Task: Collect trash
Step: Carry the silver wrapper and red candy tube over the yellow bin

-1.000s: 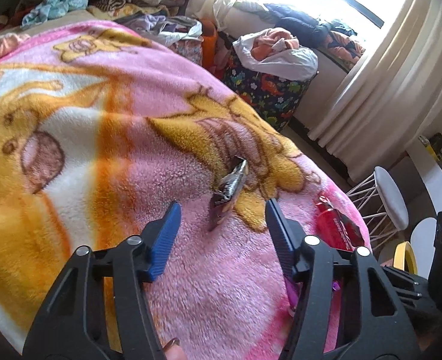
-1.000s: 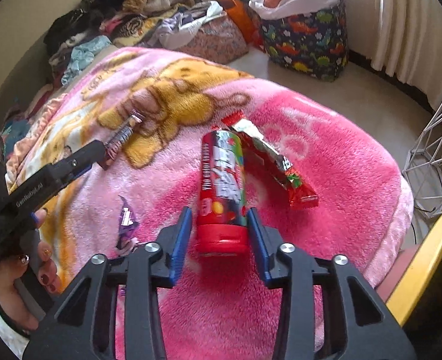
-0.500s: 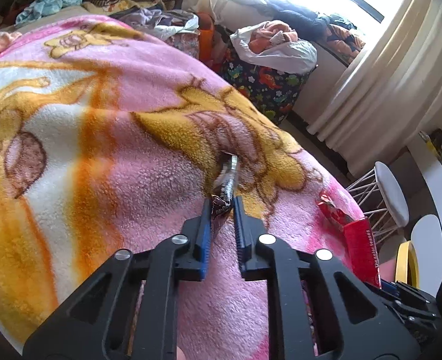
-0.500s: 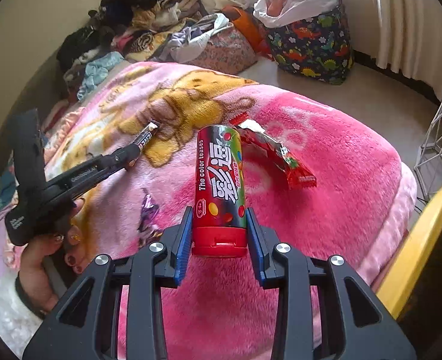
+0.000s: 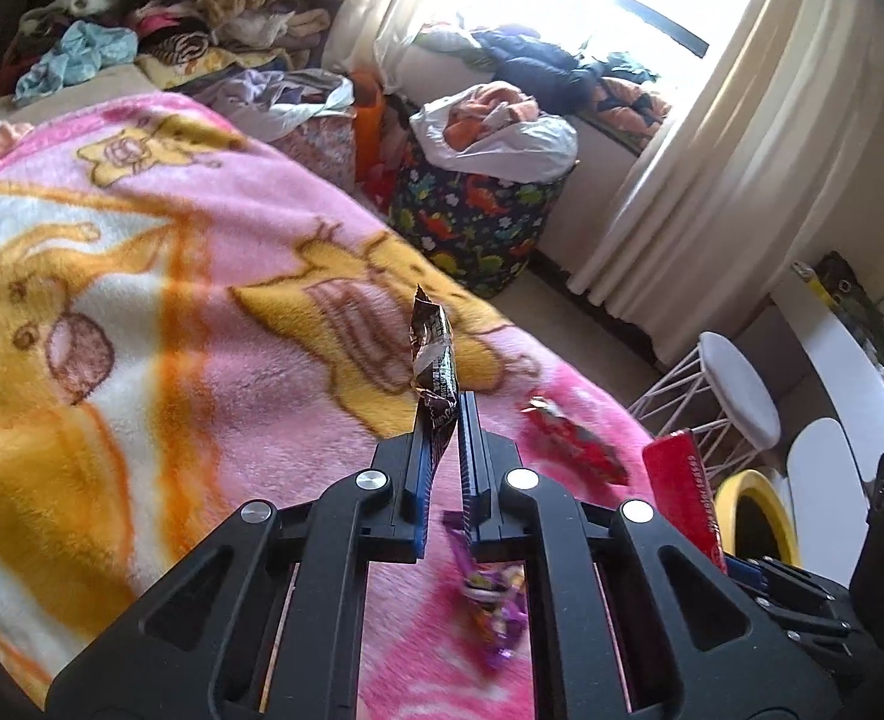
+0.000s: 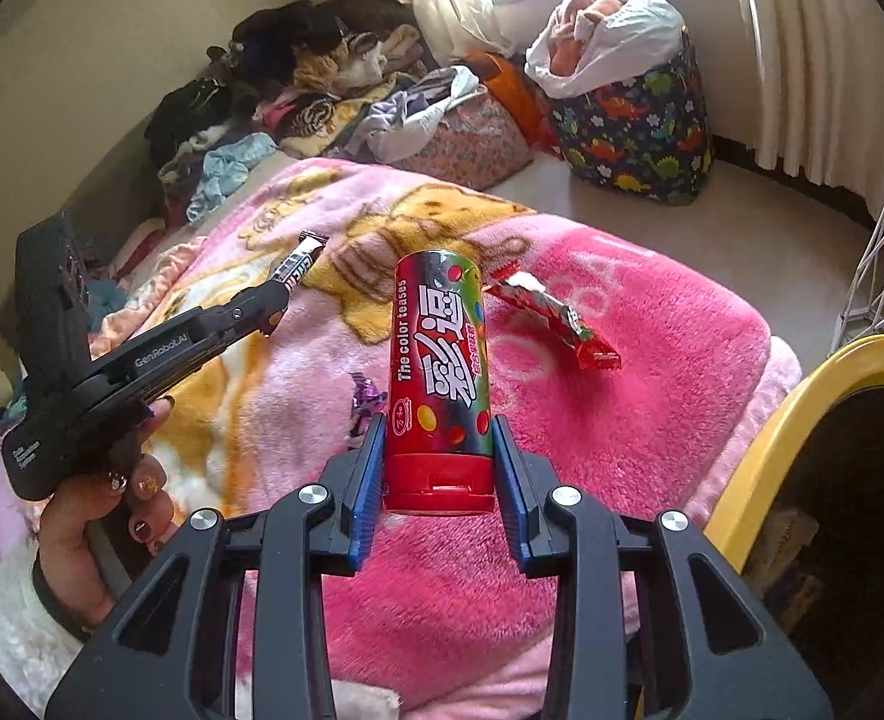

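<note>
The left tongs (image 5: 445,414) are pinching a dark brown wrapper (image 5: 432,348), which is sticking up past the tips, clear of the pink cartoon blanket (image 5: 141,312) on the bed. The right tongs (image 6: 438,456) are clamping a red candy tube (image 6: 438,372) by its capped end, and the tube is pointing away over the blanket. A purple wrapper (image 6: 365,396) is lying on the blanket just left of the tube; in the left wrist view it is showing blurred below the left tongs, so its exact shape is probably not readable. A red wrapper (image 6: 553,315) is lying farther out, to the right of the tube. A yellow-rimmed bin (image 6: 802,420) is standing beside the bed at the right. A dinosaur-print basket (image 6: 634,126) with a white bag in it is sitting on the floor near the curtain (image 5: 742,168), and clothes (image 6: 297,84) are piling up along the wall.
</note>
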A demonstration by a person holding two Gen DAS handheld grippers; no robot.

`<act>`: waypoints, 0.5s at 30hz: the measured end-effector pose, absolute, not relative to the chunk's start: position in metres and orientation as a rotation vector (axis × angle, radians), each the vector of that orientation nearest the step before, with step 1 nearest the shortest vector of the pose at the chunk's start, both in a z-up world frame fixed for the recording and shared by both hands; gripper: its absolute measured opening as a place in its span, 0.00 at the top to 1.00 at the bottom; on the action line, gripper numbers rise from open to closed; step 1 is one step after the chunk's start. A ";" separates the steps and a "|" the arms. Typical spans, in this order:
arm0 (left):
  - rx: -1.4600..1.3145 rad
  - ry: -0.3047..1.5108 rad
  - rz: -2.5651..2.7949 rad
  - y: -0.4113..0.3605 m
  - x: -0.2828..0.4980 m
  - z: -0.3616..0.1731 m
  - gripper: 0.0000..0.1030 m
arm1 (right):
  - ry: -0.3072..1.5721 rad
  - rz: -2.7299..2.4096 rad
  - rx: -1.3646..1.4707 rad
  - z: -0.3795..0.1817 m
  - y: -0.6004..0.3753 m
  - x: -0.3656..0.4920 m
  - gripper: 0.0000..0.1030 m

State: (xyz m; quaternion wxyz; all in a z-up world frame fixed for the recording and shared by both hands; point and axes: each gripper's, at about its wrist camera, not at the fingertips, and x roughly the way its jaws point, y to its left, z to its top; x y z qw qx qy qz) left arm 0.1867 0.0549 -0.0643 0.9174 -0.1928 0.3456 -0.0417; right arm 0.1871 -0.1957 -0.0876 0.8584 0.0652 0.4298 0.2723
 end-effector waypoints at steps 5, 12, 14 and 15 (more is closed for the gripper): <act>-0.379 0.688 -0.118 0.044 0.177 -0.048 0.96 | 0.869 0.568 0.145 -0.074 -0.205 0.177 0.69; -0.350 0.665 -0.159 0.026 0.165 -0.032 0.96 | 0.828 0.547 0.158 -0.061 -0.224 0.164 0.69; -0.341 0.658 -0.172 0.020 0.162 -0.028 0.96 | 0.817 0.541 0.164 -0.058 -0.230 0.162 0.69; -0.337 0.656 -0.179 0.017 0.161 -0.026 0.96 | 0.812 0.538 0.167 -0.056 -0.233 0.161 0.69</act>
